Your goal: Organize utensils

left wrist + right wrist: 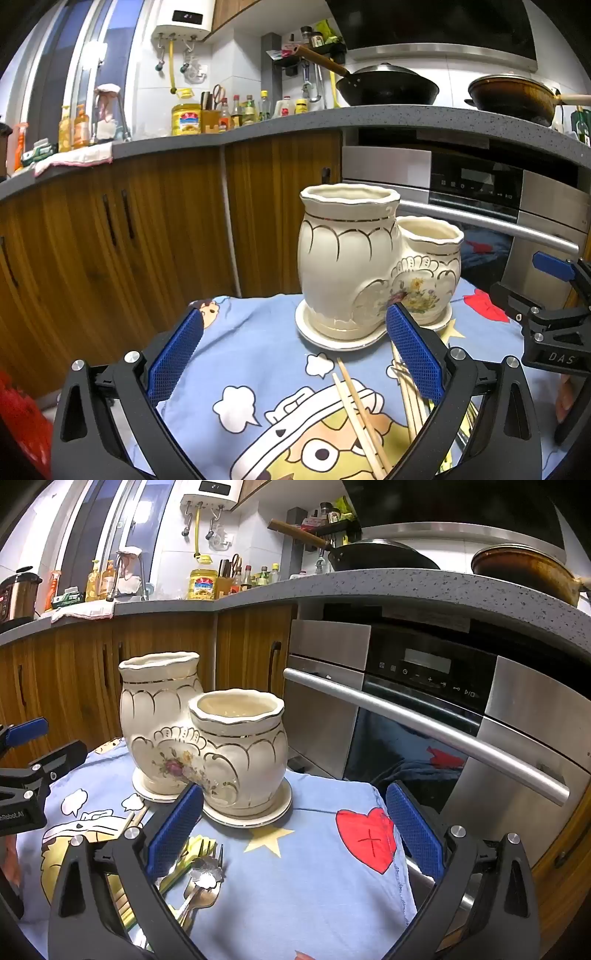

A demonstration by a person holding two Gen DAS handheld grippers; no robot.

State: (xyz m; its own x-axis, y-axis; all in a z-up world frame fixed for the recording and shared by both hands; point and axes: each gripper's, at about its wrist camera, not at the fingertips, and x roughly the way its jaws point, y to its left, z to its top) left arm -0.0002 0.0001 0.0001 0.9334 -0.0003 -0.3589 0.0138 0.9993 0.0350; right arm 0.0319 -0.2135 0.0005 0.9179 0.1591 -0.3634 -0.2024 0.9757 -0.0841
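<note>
Both tongs gape wide, empty. Chopsticks lie just ahead of your left tongs, long axis running toward the holder. Forks lie by the left pad of your right tongs.

A black wok and brown pan sit on the grey countertop above a steel oven.

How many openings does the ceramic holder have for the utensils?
2. The tall compartment stands at the back left in the right wrist view; the shorter compartment is joined to it at the front right. Both share one saucer.
</note>
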